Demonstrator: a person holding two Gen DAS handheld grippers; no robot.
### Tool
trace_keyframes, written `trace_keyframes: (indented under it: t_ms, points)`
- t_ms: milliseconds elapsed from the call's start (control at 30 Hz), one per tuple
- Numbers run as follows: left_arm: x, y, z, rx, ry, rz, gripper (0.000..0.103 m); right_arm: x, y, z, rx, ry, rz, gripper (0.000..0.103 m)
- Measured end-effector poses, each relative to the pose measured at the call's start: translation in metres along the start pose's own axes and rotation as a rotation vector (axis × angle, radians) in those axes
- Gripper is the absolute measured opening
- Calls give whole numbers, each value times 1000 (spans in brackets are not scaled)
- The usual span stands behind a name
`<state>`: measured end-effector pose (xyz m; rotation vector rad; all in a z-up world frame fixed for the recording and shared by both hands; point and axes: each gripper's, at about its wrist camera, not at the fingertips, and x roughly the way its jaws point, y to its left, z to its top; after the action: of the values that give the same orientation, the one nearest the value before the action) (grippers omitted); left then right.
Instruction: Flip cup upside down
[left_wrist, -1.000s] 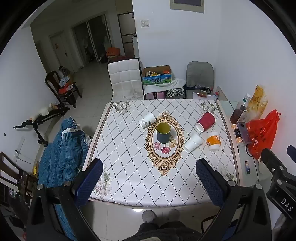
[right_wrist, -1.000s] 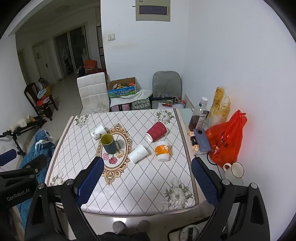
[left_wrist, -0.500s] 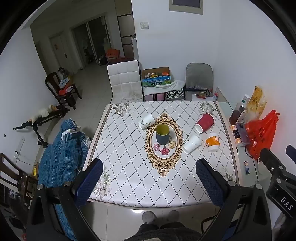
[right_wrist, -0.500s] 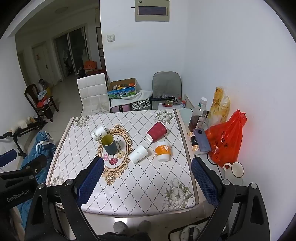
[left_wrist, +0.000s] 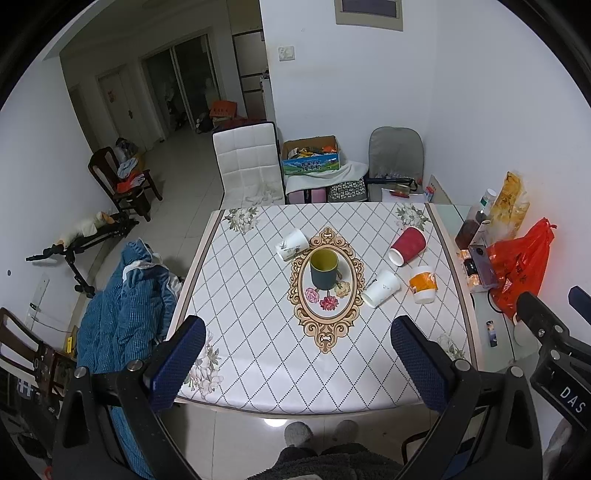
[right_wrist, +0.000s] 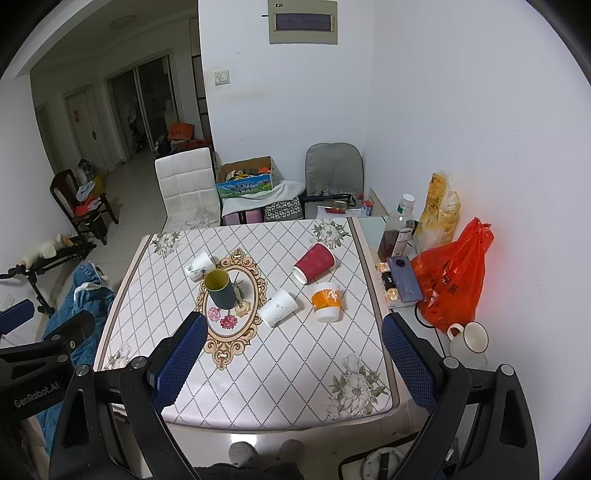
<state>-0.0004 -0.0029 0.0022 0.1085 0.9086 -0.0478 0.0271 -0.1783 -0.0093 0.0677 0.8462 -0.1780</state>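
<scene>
Overhead, both grippers hang wide open above a cup-strewn dining table in a white-walled flat

Spread across the diamond-patterned table (left_wrist: 258, 354), a dark green cup (left_wrist: 324, 268) stands upright on the gold oval motif, flanked by a printed white cup (left_wrist: 291, 244), a red cup (left_wrist: 407, 241) and a plain white cup (left_wrist: 381, 293) lying on their sides, with an orange-banded cup (left_wrist: 423, 284) mouth-down near the right edge. Neither the left gripper (left_wrist: 295, 365) nor the right gripper (right_wrist: 291, 354) touches anything; the near half of the cloth lies bare. An orange bag (right_wrist: 448, 278) and a bottle (right_wrist: 397, 230) crowd the side ledge by the wall; a white chair (left_wrist: 248, 162) stands at the far edge. Compared with a second ago, the cups lie unmoved and the view has barely shifted
</scene>
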Motion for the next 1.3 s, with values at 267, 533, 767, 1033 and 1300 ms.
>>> trace_keyframes:
  t_ms: [267, 533, 767, 1033, 1300]
  points:
    - [0, 0, 0, -2, -2, 0, 103, -6, 3, 0, 1, -1, -2, 97]
    - [-5, -1, 6, -3, -4, 0, 103, -4, 0, 3, 2, -1, 1, 97]
    - [-9, -6, 14, -2, -2, -2, 103, -4, -1, 3, 4, -1, 3, 97]
    - [-12, -11, 21, -1, -2, -5, 103, -2, -4, 0, 10, 0, 4, 97]
    - [-13, -16, 26, 2, -5, -8, 103, -2, -4, -1, 14, -1, 6, 97]
